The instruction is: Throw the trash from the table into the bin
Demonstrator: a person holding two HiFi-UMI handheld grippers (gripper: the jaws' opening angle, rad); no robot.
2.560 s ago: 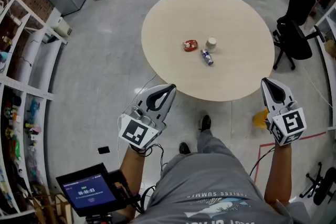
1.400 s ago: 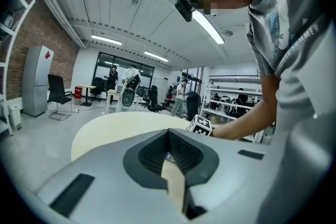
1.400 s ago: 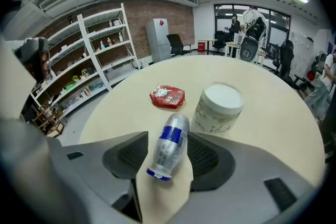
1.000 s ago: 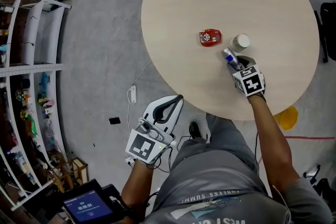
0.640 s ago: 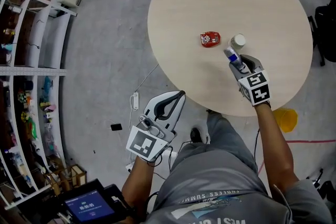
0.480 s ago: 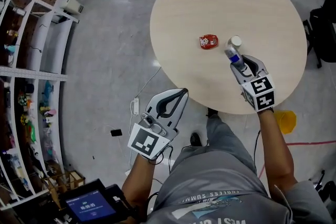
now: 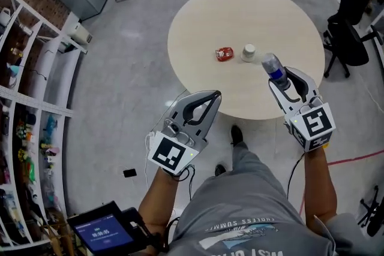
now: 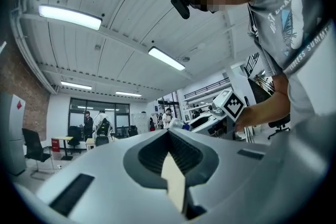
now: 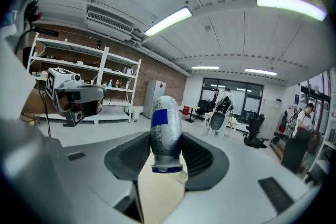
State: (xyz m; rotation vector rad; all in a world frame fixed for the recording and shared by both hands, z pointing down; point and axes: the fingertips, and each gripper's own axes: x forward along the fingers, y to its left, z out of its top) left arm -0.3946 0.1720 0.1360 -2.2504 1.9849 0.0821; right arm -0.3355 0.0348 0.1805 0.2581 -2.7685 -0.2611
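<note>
Clamping the bottle (image 7: pixel 274 67) clear of the counter (image 7: pixel 252 9), the right tongs (image 7: pixel 282 78) hold one piece, the left tongs (image 7: pixel 210 96) beside them are pinched together and empty, and wrapper (image 7: pixel 224 54) and cup (image 7: pixel 248 53) ahead of both are left to bin.

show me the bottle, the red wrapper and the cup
bottle (image 7: pixel 276 74), head view, on its blue label
red wrapper (image 7: pixel 224 54), head view, on its middle
cup (image 7: pixel 248 52), head view, on its top
</note>
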